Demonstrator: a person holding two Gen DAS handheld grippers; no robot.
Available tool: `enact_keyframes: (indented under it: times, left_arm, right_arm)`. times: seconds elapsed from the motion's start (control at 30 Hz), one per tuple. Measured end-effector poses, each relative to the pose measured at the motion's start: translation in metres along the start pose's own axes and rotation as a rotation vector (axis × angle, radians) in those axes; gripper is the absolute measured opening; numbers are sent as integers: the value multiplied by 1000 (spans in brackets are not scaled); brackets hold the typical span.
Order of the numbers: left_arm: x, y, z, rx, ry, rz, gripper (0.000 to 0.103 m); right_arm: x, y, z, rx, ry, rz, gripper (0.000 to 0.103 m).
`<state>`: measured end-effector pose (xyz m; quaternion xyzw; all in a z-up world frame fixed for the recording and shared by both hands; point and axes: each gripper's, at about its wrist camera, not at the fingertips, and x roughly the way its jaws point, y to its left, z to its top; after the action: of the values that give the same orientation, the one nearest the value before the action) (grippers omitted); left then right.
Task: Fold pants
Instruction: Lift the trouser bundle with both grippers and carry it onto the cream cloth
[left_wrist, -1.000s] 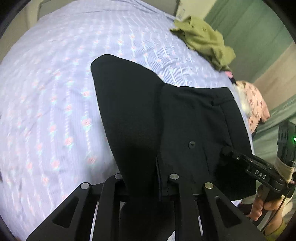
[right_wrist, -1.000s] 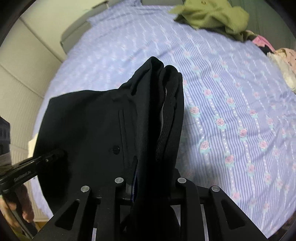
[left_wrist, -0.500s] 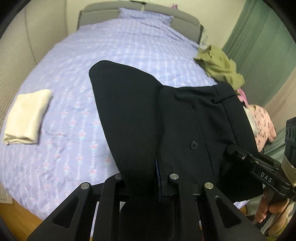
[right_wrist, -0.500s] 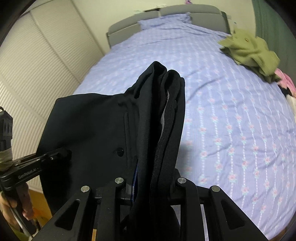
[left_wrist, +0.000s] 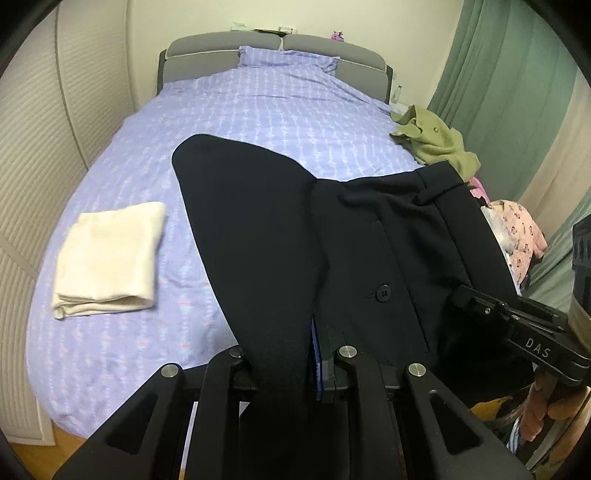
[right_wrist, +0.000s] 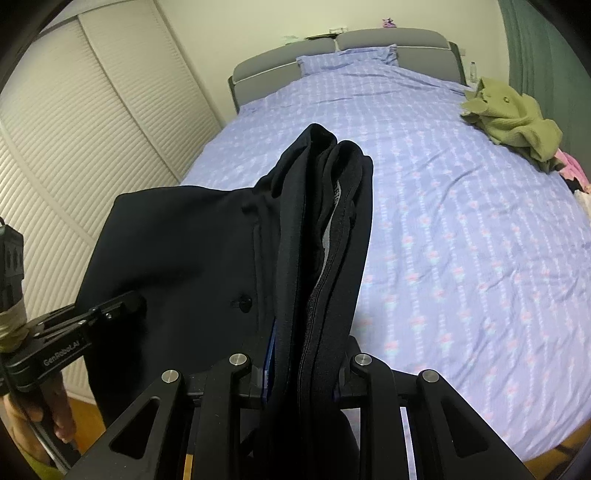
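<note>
Black pants hang in the air above the foot of the bed, stretched between my two grippers. My left gripper is shut on one end of the waist; the cloth stands up between its fingers. My right gripper is shut on the other end, where the waistband is bunched in folds. In the left wrist view the right gripper shows at the right, clamped on the pants. In the right wrist view the left gripper shows at the left. A back-pocket button faces me.
The bed has a lilac flowered sheet, a pillow and a grey headboard. A folded cream cloth lies at its left. A green garment and pink clothes lie at the right edge. Slatted wardrobe doors stand left, green curtains right.
Both grippers have risen and tilted up with the pants, so the whole bed, headboard and folded cream cloth have come into view. The grips on the pants are unchanged.
</note>
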<state>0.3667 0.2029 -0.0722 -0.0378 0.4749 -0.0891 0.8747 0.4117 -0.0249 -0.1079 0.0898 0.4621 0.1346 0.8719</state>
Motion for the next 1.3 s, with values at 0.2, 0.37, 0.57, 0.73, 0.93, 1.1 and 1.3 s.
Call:
enact_keyframes:
  times: [0.2, 0.37, 0.57, 0.73, 0.93, 1.1, 1.3]
  left_arm:
    - [-16, 43, -8, -77, -24, 10, 17]
    - [-18, 63, -12, -133, -35, 44, 17]
    - [-16, 108, -36, -231, -12, 62, 17]
    - [-9, 148, -50, -254, 26, 47, 17]
    - [-7, 217, -44, -207, 77, 13, 17]
    - [-10, 277, -33, -143, 93, 15, 17]
    - [-9, 340, -12, -124, 93, 0, 17]
  right_arm:
    - [8, 42, 4, -81, 5, 22, 23]
    - [15, 65, 6, -151, 10, 58, 23]
    - [36, 89, 1, -204, 72, 105, 23]
    - [58, 113, -2, -210, 128, 115, 23]
    - [83, 161, -15, -141, 154, 103, 23]
    - [107, 197, -11, -64, 154, 114, 23]
    - [129, 240, -3, -32, 113, 105, 23]
